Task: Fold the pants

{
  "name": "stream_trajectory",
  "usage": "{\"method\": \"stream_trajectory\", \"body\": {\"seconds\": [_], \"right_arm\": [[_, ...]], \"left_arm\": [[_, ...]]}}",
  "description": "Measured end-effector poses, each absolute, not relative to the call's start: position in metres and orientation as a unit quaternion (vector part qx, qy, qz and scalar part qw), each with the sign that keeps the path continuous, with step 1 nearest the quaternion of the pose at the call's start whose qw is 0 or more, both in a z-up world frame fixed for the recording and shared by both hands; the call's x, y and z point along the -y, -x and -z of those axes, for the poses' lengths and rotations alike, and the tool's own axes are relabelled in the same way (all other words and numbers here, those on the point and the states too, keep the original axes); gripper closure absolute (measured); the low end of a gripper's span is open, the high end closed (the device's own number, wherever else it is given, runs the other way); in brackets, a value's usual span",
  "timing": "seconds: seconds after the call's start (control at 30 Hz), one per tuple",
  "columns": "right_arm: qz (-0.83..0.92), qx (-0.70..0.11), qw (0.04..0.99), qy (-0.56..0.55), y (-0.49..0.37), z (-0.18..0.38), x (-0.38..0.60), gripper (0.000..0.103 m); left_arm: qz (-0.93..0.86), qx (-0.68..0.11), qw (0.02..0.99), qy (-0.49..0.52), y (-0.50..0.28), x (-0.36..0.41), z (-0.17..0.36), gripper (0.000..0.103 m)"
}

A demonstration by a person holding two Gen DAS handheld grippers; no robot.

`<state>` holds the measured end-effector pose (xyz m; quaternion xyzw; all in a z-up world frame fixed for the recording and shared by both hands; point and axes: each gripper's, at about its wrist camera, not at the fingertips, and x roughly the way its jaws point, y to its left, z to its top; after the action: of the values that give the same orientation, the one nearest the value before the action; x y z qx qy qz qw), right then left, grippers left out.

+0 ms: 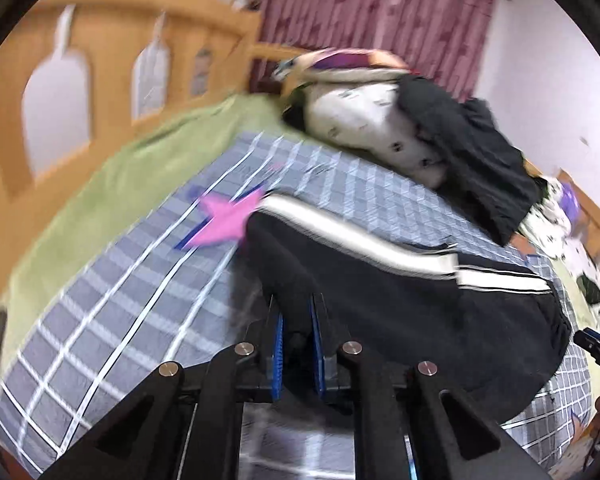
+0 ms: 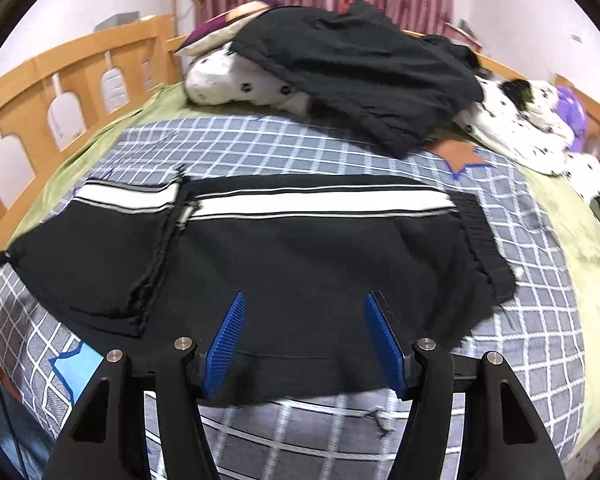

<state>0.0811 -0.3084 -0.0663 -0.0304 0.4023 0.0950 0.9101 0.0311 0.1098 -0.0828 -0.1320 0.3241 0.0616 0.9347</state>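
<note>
Black pants [image 2: 300,260] with a white side stripe lie folded across a grey checked blanket [image 2: 340,148] on a bed. My right gripper [image 2: 305,296] hangs open over their near edge, its blue pads wide apart and nothing pinched. In the left wrist view the same pants [image 1: 400,300] stretch away to the right. My left gripper [image 1: 295,300] is shut, its blue pads almost together at the pants' near left end. Black fabric rises between them. This view is blurred.
A wooden bed rail [image 2: 60,80] runs along the left and back. A heap of black clothes [image 2: 360,72] rests on white spotted bedding [image 2: 236,84] at the far side. Green sheet [image 1: 100,184] shows beside the blanket, and a pink star patch [image 1: 228,220] lies next to the pants.
</note>
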Motion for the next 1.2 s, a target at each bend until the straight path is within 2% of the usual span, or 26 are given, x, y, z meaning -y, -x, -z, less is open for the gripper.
{"method": "stream_trajectory", "body": {"seconds": [0.13, 0.27, 0.33, 0.47, 0.57, 0.63, 0.73, 0.77, 0.8, 0.83, 0.9, 1.1, 1.2], "right_arm": [[-0.069, -0.393, 0.917, 0.022, -0.078, 0.057, 0.34, 0.042], [-0.047, -0.387, 0.921, 0.0, -0.077, 0.055, 0.38, 0.042], [-0.036, -0.392, 0.919, -0.012, -0.079, 0.058, 0.398, 0.042], [-0.015, -0.402, 0.915, -0.036, -0.081, 0.062, 0.428, 0.042], [-0.015, -0.404, 0.913, -0.054, -0.081, 0.062, 0.439, 0.042], [-0.019, -0.406, 0.912, -0.057, -0.082, 0.062, 0.44, 0.042], [-0.036, -0.413, 0.908, -0.054, -0.083, 0.066, 0.434, 0.042], [-0.045, -0.419, 0.905, -0.054, -0.084, 0.067, 0.43, 0.042], [-0.056, -0.425, 0.902, -0.056, -0.086, 0.069, 0.425, 0.042], [-0.068, -0.43, 0.898, -0.06, -0.088, 0.071, 0.42, 0.042], [-0.094, -0.437, 0.892, -0.07, -0.091, 0.075, 0.405, 0.042], [-0.2, -0.45, 0.866, -0.088, -0.101, 0.092, 0.349, 0.042], [-0.227, -0.466, 0.851, -0.084, -0.11, 0.111, 0.326, 0.042]], "left_arm": [[-0.014, -0.287, 0.957, 0.042, -0.038, -0.038, 0.037, 0.092], [0.085, -0.279, 0.956, -0.019, -0.044, 0.057, 0.021, 0.092], [0.125, -0.288, 0.949, -0.03, -0.048, 0.092, 0.03, 0.092], [0.184, -0.351, 0.918, -0.019, -0.063, 0.148, 0.082, 0.092], [0.195, -0.395, 0.897, -0.019, -0.069, 0.164, 0.124, 0.092], [0.199, -0.386, 0.9, -0.036, -0.06, 0.161, 0.127, 0.09], [0.22, -0.377, 0.899, -0.031, -0.047, 0.144, 0.105, 0.073], [0.214, -0.375, 0.901, -0.033, -0.043, 0.138, 0.098, 0.057], [0.196, -0.366, 0.909, -0.04, -0.039, 0.131, 0.092, 0.036], [0.174, -0.351, 0.919, -0.045, -0.031, 0.12, 0.087, 0.03], [0.148, -0.335, 0.929, -0.046, -0.022, 0.1, 0.086, 0.028], [0.035, -0.384, 0.922, 0.012, -0.008, 0.037, 0.114, 0.028], [0.042, -0.402, 0.914, 0.042, -0.005, 0.024, 0.129, 0.027]]}}
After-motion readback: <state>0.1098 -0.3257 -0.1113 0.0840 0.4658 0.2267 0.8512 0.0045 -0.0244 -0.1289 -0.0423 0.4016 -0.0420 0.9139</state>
